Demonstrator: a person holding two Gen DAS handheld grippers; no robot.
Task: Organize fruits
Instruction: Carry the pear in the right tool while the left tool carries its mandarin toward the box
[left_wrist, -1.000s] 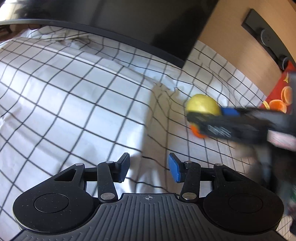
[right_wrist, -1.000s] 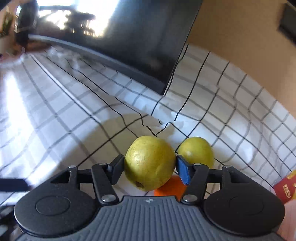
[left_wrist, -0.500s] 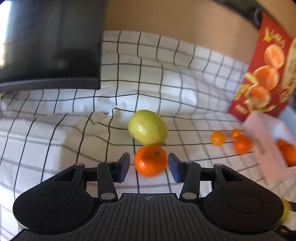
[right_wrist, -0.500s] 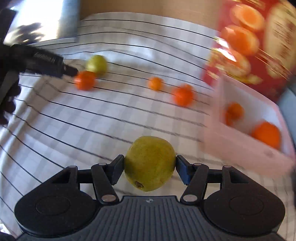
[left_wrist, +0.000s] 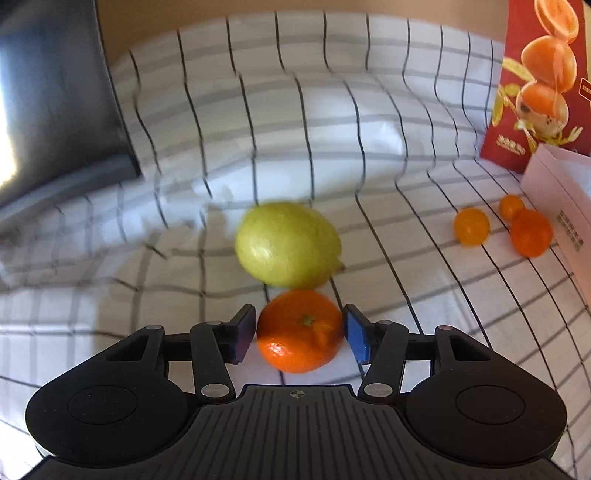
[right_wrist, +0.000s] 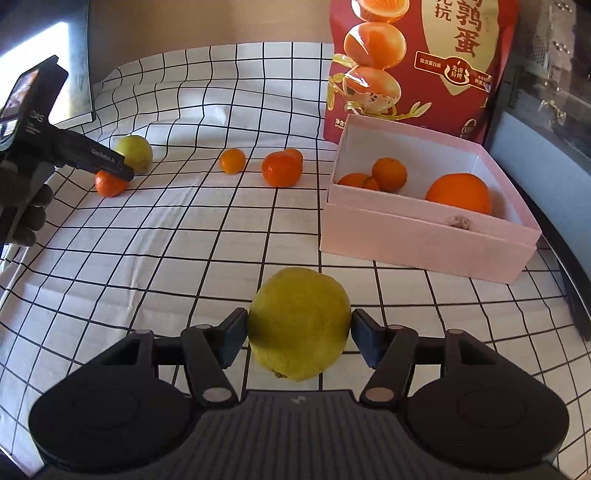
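Observation:
My right gripper (right_wrist: 298, 338) is shut on a yellow-green pear (right_wrist: 299, 325), held above the checked cloth in front of the pink box (right_wrist: 424, 240). The box holds one large orange (right_wrist: 460, 192) and two tangerines (right_wrist: 388, 173). My left gripper (left_wrist: 299, 334) is open, its blue pads on either side of a tangerine (left_wrist: 299, 330) on the cloth; whether they touch it I cannot tell. A second yellow-green pear (left_wrist: 288, 251) lies just behind that tangerine. In the right wrist view the left gripper (right_wrist: 122, 171) sits at the far left by the same tangerine (right_wrist: 109, 182) and pear (right_wrist: 135, 153).
Three small tangerines (left_wrist: 530, 232) lie loose on the cloth near the box; they also show in the right wrist view (right_wrist: 280, 168). A red snack bag (right_wrist: 417, 66) stands behind the box. A dark screen (left_wrist: 55, 92) stands at the far left. A dark appliance edge (right_wrist: 554, 110) lies to the right.
My right gripper has carried the pear away from the other fruit and swung toward the pink box. My left gripper has moved in until the tangerine sits between its pads.

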